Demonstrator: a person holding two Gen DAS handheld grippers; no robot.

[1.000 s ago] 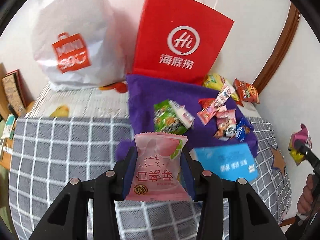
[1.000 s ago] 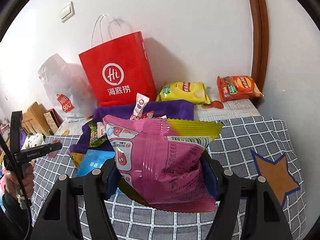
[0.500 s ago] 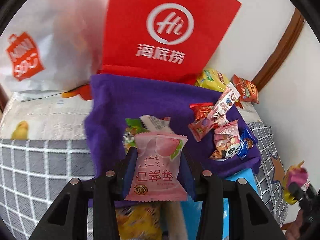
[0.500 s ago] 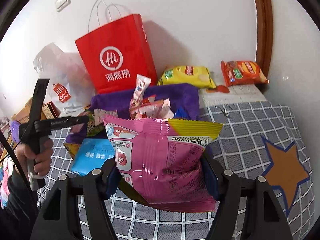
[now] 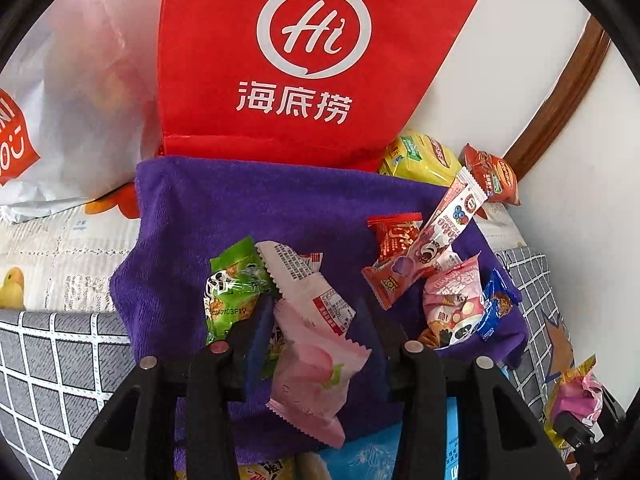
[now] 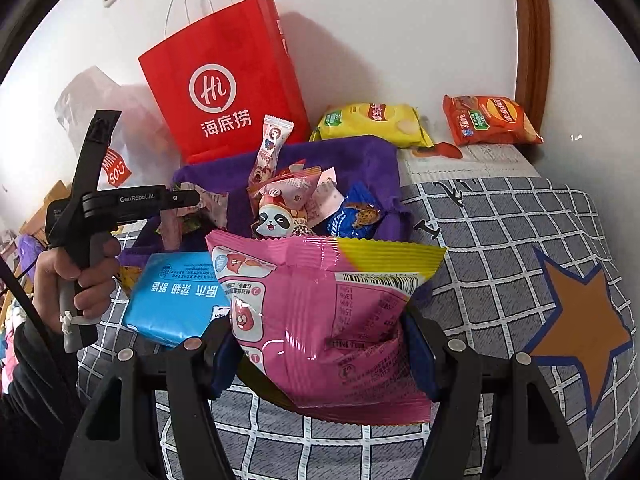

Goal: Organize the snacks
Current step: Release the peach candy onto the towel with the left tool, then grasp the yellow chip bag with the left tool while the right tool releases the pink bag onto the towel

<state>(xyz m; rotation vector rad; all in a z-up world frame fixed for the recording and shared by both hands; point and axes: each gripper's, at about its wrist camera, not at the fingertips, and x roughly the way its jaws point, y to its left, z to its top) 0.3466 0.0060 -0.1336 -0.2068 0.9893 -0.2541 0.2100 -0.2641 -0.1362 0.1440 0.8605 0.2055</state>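
Observation:
My left gripper [image 5: 316, 312] hangs over the purple cloth bin [image 5: 240, 208] and its jaws are opening. The pale pink peach snack [image 5: 316, 372] sits tilted and loose between them, with its top clear of the pads. In the bin lie a green packet [image 5: 232, 292], a white packet [image 5: 308, 280], a long pink stick pack [image 5: 444, 220] and a panda packet [image 5: 452, 300]. My right gripper [image 6: 320, 340] is shut on a big pink and yellow snack bag [image 6: 320, 300], held above the checked cloth in front of the bin.
A red paper bag [image 5: 312, 60] and a white plastic bag [image 5: 72, 100] stand behind the bin against the wall. Yellow chips [image 6: 372, 120] and orange chips [image 6: 492, 120] lie at the back right. A blue packet [image 6: 176, 296] lies in front of the bin, and a hand [image 6: 80, 280] grips the left tool.
My left gripper has moved forward over the purple bin, its jaws have spread and the peach snack has tipped loose. The right gripper has sunk a little, still holding its bag.

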